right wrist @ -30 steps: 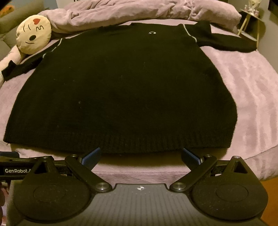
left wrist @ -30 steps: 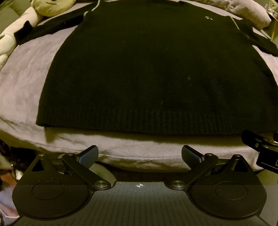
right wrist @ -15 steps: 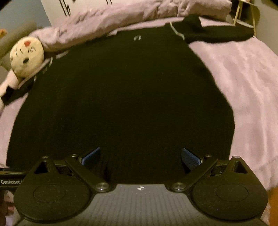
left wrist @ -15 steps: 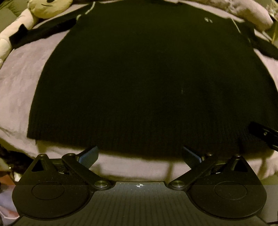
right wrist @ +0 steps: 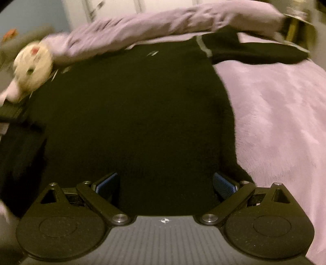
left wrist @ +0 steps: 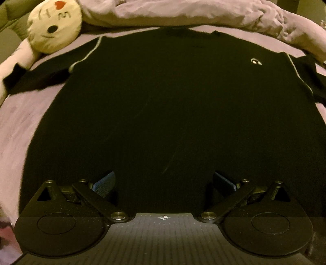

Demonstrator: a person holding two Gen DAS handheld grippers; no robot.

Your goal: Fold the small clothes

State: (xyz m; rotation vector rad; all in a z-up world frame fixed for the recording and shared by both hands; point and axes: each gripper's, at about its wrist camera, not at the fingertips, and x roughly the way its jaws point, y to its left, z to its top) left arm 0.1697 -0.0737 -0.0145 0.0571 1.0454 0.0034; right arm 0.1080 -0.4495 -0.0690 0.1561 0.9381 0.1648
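A black knit sweater [left wrist: 167,106] lies flat, front up, on a lilac bed cover [left wrist: 14,126], with a small white logo [left wrist: 256,61] on the chest and sleeves spread to both sides. My left gripper [left wrist: 164,181] is open and empty over the sweater's lower part. My right gripper [right wrist: 165,182] is open and empty over the sweater [right wrist: 132,122] near its right side edge. The hem is hidden below both grippers.
A cream plush toy [left wrist: 54,26] lies at the sweater's left shoulder, on the left sleeve [left wrist: 38,79]. A bunched lilac blanket [left wrist: 203,14] lies along the far edge. The right sleeve [right wrist: 258,53] stretches right. A dark shape [right wrist: 12,142] sits at the right wrist view's left edge.
Both grippers have moved forward from the bed's near edge to above the sweater's lower part. Both stayed open. The sweater has not moved.
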